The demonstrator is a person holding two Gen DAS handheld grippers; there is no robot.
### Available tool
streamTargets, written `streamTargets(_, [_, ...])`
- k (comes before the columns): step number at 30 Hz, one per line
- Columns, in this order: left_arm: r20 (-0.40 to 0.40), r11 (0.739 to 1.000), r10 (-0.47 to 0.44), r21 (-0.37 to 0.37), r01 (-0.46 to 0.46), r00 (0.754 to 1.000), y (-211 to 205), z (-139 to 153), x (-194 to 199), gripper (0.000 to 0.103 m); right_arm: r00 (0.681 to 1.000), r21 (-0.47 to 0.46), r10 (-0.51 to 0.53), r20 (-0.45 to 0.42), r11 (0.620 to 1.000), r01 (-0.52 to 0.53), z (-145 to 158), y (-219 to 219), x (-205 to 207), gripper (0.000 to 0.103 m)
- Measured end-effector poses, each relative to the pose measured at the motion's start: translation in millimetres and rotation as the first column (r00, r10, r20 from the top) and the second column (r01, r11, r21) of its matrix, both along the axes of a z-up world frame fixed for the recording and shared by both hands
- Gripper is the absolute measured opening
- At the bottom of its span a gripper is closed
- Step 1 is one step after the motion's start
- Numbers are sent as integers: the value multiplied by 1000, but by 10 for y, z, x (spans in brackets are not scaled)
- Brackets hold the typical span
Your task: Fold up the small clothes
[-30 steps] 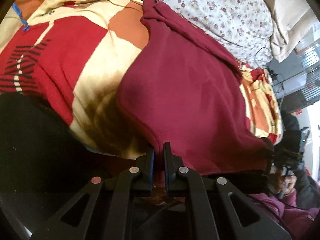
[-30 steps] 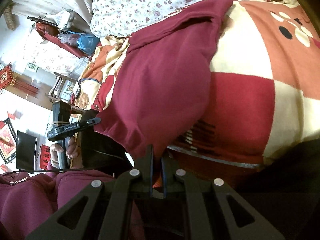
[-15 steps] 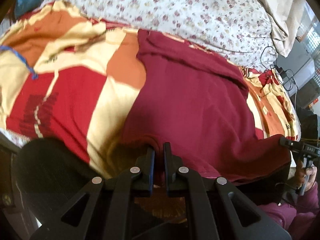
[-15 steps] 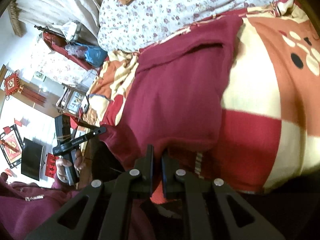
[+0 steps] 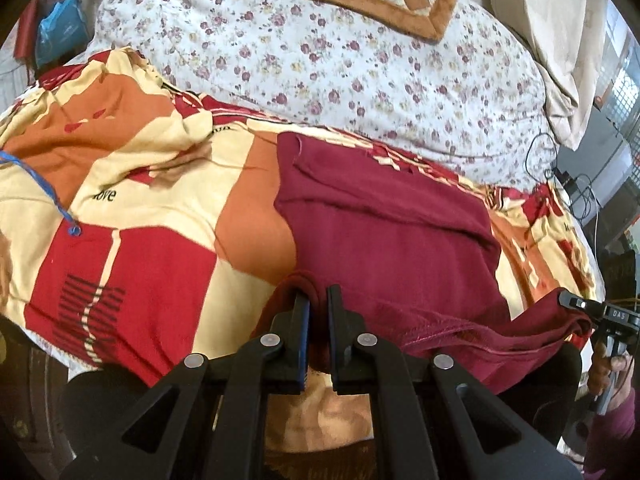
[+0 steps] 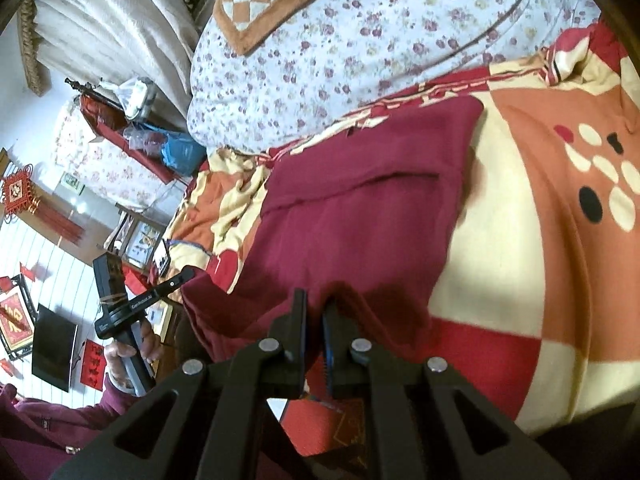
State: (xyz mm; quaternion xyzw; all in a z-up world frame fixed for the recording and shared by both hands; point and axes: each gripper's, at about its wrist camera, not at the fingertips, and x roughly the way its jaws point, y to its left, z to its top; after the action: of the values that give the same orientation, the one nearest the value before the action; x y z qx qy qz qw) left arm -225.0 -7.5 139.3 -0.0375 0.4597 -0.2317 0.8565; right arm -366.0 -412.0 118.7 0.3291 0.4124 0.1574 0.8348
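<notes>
Patchwork cotton in red, cream and orange covers the bed (image 5: 132, 216), giving a broad flat surface for folding. A floral quilt (image 5: 360, 72) lies bunched along the bed's far edge, out of the way. The maroon garment (image 5: 384, 232) lies mid-bed, its far end flat on the cover and its near hem lifted off the bed's near edge. The left hand-held gripper (image 5: 318, 300) is clamped on one hem corner and the right hand-held gripper (image 6: 314, 304) on the other, likely so the hem stays taut and level to carry it over the far half.
</notes>
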Motion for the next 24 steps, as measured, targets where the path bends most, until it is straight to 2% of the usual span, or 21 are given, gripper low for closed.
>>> streamTargets(11, [2,994,67,-85,-67,998,75,46,203,0,998,-22,-47,42,999,48,36,-49,64,6])
streamTargets(16, [-1,986,104,-133,-104,995,98,33,243,0,990,-39,-100,98,994,105,110,-77,27,6])
streamTargets(20, [21,984,124,-128,-120,992,69,48,273,0,978,-23,-157,138,987,162,140,-101,31,6])
streamTargets(24, [36,984,129,-125,-124,991,67,66,315,0,977,-51,-159,139,984,168,143,-84,100,6])
